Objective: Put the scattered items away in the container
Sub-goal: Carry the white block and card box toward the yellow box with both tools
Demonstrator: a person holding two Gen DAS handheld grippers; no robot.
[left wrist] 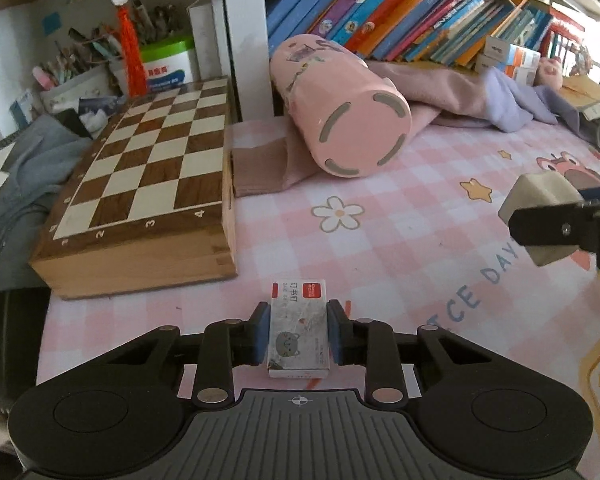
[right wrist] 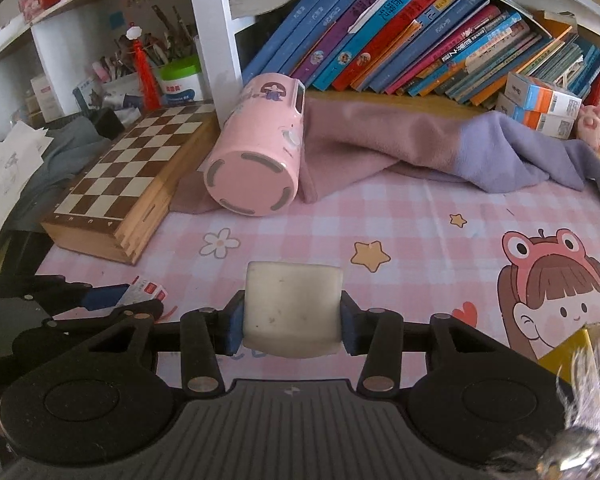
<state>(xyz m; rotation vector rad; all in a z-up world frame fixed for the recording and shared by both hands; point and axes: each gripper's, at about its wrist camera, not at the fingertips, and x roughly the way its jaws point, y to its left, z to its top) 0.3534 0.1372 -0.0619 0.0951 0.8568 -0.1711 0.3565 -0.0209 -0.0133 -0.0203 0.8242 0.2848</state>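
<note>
The left gripper (left wrist: 299,334) fingers pinch a small staple box (left wrist: 299,330); the right gripper (right wrist: 292,322) fingers pinch a white eraser block (right wrist: 292,310). At 12 o'clock the pink container (left wrist: 336,112) lies tipped on the checked surface (left wrist: 400,220), base toward both, with a chessboard box (left wrist: 140,184) at 10 o'clock and cloth (right wrist: 400,140) at 1 o'clock.

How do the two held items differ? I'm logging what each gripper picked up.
The staple box in the left gripper is a printed, flat, long carton; the eraser in the right gripper is a plain off-white, smudged, chunky block. Both are clamped between blue pads.
</note>
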